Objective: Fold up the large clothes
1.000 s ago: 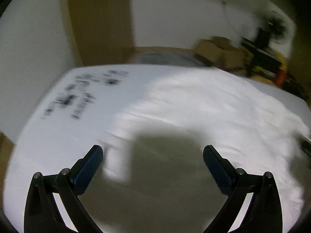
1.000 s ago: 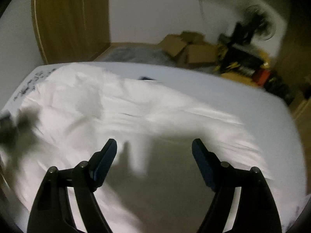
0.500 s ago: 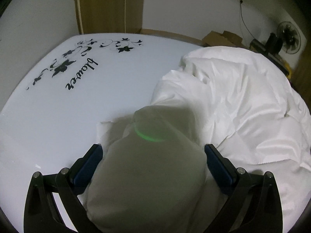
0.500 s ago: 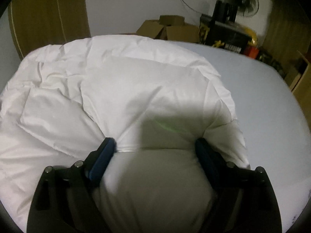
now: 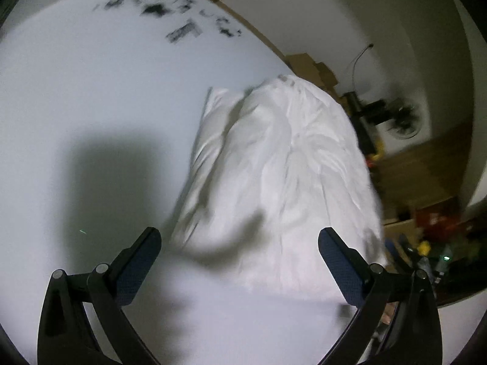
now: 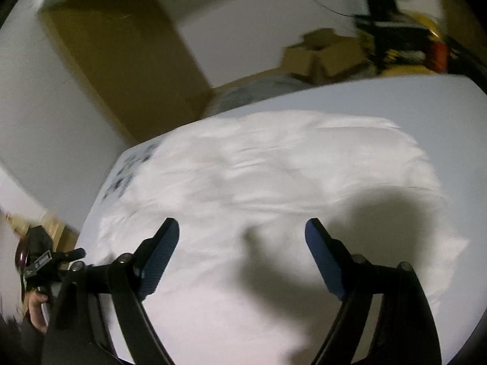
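Note:
A large white puffy garment [image 5: 283, 167] lies in a rumpled heap on the white bed sheet [image 5: 91, 91]. It also fills the middle of the right wrist view [image 6: 258, 188]. My left gripper [image 5: 239, 246] is open and empty, held above the near end of the garment. My right gripper [image 6: 242, 237] is open and empty, held above the garment's near part. The left gripper's body [image 6: 39, 261] and the hand holding it show at the left edge of the right wrist view. Both views are blurred by motion.
The sheet carries a black printed pattern [image 5: 182, 21] at its far corner. Cardboard boxes [image 6: 322, 51], a standing fan [image 5: 401, 118] and dark clutter [image 6: 404, 39] stand on the floor beyond the bed. A wooden panel [image 6: 121, 54] stands by the wall.
Both grippers have pulled back and lifted off the garment, which sat between their fingers half a second ago. Both views have swung and tilted. The garment lies loose on the bed.

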The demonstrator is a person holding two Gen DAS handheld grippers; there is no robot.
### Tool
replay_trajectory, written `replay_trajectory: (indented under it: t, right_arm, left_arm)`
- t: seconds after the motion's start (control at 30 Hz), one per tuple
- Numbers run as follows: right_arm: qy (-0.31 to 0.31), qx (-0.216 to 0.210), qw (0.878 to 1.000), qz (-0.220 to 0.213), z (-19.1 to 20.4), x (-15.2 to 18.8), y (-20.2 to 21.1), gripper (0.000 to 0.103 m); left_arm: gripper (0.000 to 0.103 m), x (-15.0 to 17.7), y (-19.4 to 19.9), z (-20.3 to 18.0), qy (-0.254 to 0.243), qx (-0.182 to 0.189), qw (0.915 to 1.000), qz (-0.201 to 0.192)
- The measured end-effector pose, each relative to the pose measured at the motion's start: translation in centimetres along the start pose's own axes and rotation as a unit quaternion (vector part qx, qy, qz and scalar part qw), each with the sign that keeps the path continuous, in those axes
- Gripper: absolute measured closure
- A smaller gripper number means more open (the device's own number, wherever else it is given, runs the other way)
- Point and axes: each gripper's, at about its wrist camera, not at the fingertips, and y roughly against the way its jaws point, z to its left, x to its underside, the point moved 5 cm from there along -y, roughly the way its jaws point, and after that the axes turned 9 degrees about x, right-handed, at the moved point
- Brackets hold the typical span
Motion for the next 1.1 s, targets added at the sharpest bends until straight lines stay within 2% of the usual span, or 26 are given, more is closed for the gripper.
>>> replay_trajectory:
  t: [0.07, 0.13, 0.2, 0.27, 0.33, 0.4, 0.47, 0.57, 0.63, 0.7, 0.73, 0.77, 0.8, 0.83, 0.9, 1.0, 1.07, 1.1]
  right_arm:
    - [0.015, -0.009, 1.0, 0.009, 2.3, 0.4, -0.6, 0.047]
    - [0.02, -0.022, 0.999, 0.023, 4.7, 0.6, -1.7, 0.048]
    - [0.011, -0.009, 1.0, 0.028, 6.0, 0.6, -2.4, 0.048]
    - [-0.009, -0.007, 0.999, 0.036, 5.7, -0.3, -3.5, 0.048]
    - [-0.023, 0.013, 0.999, 0.046, 5.6, -1.3, -4.4, 0.05]
    - [-0.035, 0.029, 0.998, 0.051, 5.1, -2.9, -5.5, 0.056]
    - [-0.05, 0.038, 0.996, 0.063, 4.3, -4.8, -7.1, 0.078]
    - [-0.078, 0.036, 0.993, 0.083, 3.9, -7.4, -10.3, 0.092]
    - [-0.078, 0.046, 0.993, 0.072, 4.3, -8.5, -11.7, 0.093]
    - [-0.078, 0.078, 0.992, 0.063, 3.7, -8.8, -13.9, 0.093]
    - [-0.084, 0.093, 0.989, 0.078, 3.2, -8.3, -15.3, 0.093]
    - [-0.095, 0.11, 0.982, 0.122, 2.2, -6.8, -17.7, 0.098]
    - [-0.111, 0.101, 0.976, 0.16, 1.3, -5.1, -19.6, 0.1]
    - [-0.119, 0.087, 0.98, 0.136, 1.0, -5.2, -19.5, 0.101]
    - [-0.109, 0.082, 0.98, 0.147, 1.0, -5.1, -18.8, 0.101]
    - [-0.096, 0.075, 0.987, 0.108, 1.9, -4.6, -14.2, 0.099]
    - [-0.072, 0.064, 0.991, 0.095, 3.5, -2.0, -10.8, 0.1]
    - [-0.049, 0.066, 0.99, 0.116, 4.2, 0.3, -10.7, 0.1]
  left_arm:
    - [0.0, 1.5, 1.1, 0.3, 0.012, 0.029, 0.9995, -0.005]
    - [0.0, 2.2, 1.7, 0.9, 0.027, 0.043, 0.9986, -0.018]
    - [0.0, 2.9, 1.3, 1.1, 0.026, 0.042, 0.9986, -0.018]
    - [0.0, 4.7, 0.4, 0.6, 0.029, 0.034, 0.999, -0.002]
    - [0.0, 5.8, -0.4, -0.1, 0.031, 0.033, 0.9989, 0.014]
    - [0.0, 6.4, -0.8, -0.4, 0.02, 0.03, 0.9992, 0.015]
    - [0.0, 6.4, -1.1, -0.6, 0.014, 0.029, 0.9994, 0.011]
    - [0.0, 5.8, -1.2, -0.3, 0.012, 0.027, 0.9995, -0.007]
    - [0.0, 5.3, -1.6, -0.2, 0.014, 0.031, 0.9992, -0.018]
    - [0.0, 4.7, -2.0, -0.2, 0.011, 0.03, 0.9992, -0.025]
    - [0.0, 4.4, -2.2, -0.2, 0.008, 0.03, 0.9991, -0.028]
    - [0.0, 4.1, -2.4, -0.3, 0.005, 0.029, 0.9991, -0.029]
    - [0.0, 3.9, -2.8, -0.5, 0.004, 0.031, 0.9991, -0.03]
    - [0.0, 3.6, -3.0, -0.6, 0.003, 0.032, 0.999, -0.031]
    - [0.0, 3.2, -3.6, -1.0, -0.005, 0.029, 0.999, -0.033]
    - [0.0, 2.6, -4.5, -1.5, -0.023, 0.022, 0.9987, -0.04]
    - [0.0, 2.2, -5.0, -1.8, -0.032, 0.021, 0.9982, -0.045]
    - [0.0, 1.9, -5.2, -1.9, -0.036, 0.019, 0.998, -0.049]
